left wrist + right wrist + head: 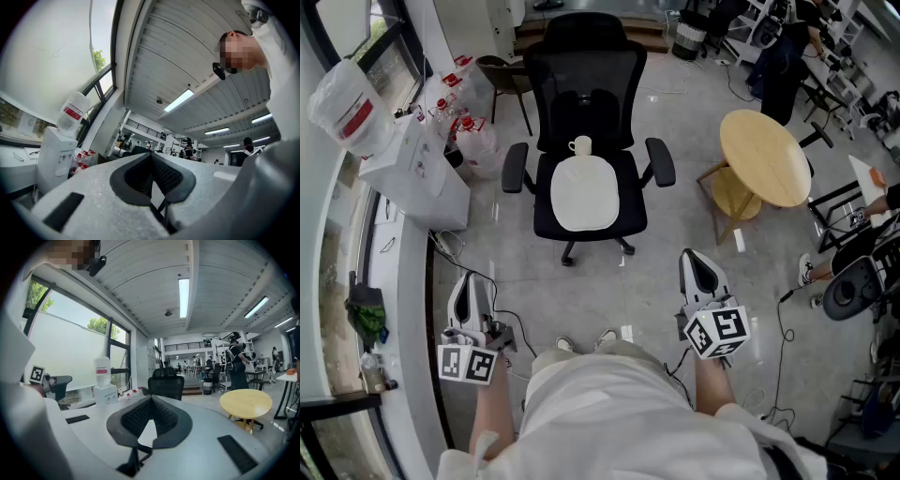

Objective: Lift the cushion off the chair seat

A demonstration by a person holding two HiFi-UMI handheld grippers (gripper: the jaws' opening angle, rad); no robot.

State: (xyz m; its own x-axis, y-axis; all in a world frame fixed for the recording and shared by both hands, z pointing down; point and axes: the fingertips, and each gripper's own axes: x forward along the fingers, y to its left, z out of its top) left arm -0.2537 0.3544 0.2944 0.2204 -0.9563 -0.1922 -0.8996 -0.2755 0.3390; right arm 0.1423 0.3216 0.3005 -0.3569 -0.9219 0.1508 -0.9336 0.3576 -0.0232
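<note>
Cream rounded cushion (584,195) flat on black office chair (586,70) seat, top edge near backrest.

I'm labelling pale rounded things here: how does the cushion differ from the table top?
The cushion is off-white; the table is light wood. The cushion is a rounded oblong; the table top is a circle and looks wider. The cushion lies on the seat of the black chair; the table stands on the floor, right of the chair in the head view. Both are pale and flat.
</note>
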